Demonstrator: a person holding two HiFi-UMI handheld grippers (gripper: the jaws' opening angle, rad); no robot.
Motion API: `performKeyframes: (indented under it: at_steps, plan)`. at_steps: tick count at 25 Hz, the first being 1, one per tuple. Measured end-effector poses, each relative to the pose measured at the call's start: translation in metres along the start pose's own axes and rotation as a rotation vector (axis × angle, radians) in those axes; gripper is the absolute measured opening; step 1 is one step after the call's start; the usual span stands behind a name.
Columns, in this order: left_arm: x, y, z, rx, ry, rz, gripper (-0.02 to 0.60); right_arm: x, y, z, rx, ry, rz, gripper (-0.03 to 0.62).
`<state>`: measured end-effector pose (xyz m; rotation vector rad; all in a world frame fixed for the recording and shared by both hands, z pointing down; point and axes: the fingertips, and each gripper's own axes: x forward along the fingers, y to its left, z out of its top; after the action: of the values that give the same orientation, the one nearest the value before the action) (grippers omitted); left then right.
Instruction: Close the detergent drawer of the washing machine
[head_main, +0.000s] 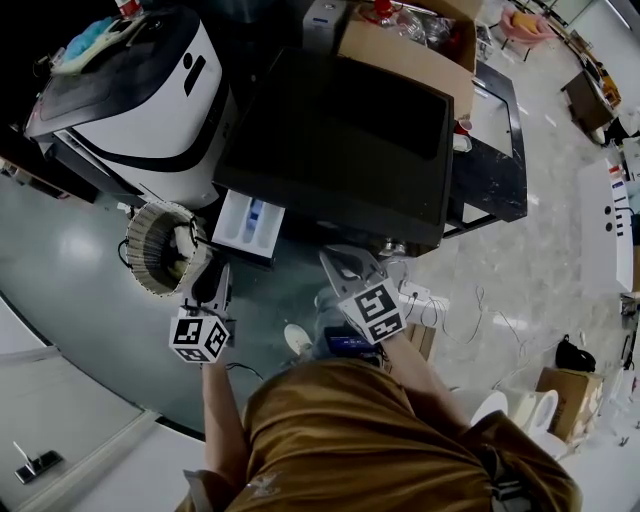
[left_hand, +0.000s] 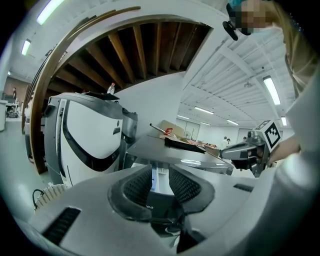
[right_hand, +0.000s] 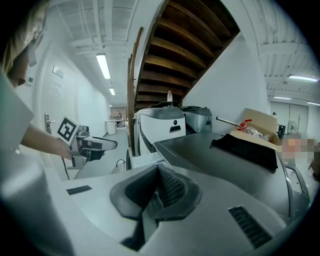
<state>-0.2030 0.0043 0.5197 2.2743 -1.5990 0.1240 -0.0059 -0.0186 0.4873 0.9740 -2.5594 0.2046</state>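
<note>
The washing machine has a dark flat top. Its white detergent drawer stands pulled out at the front left corner. My left gripper hangs just in front of the drawer, a short way off, jaws open and empty. In the left gripper view the white drawer shows through the gap of the left gripper. My right gripper sits lower right of the drawer, in front of the machine. In the right gripper view the right gripper has its pads together, nothing between them, and the drawer lies just beyond.
A white and black appliance stands left of the washing machine. A round ribbed basket sits on the floor next to the left gripper. A cardboard box lies behind the machine. Cables trail on the floor at the right.
</note>
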Motion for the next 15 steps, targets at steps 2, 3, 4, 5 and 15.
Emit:
performKeyframes:
  at_steps: [2, 3, 4, 5, 15]
  plan:
    - [0.002, 0.001, -0.008, 0.002, 0.023, -0.001, 0.118, 0.003, 0.001, -0.004, 0.004, 0.01, 0.007, 0.012]
    - [0.003, 0.002, -0.011, 0.003, 0.034, -0.002, 0.126, 0.005, 0.001, -0.005, 0.005, 0.014, 0.011, 0.012]
    - [0.005, 0.003, -0.015, 0.004, 0.042, -0.003, 0.126, 0.007, 0.001, -0.007, 0.006, 0.018, 0.015, 0.012]
    - [0.006, 0.005, -0.017, 0.004, 0.049, -0.004, 0.126, 0.008, 0.001, -0.008, 0.007, 0.021, 0.019, 0.012]
    - [0.02, 0.018, -0.042, 0.041, 0.116, 0.01, 0.147, 0.02, -0.002, -0.022, 0.021, 0.063, 0.034, 0.012]
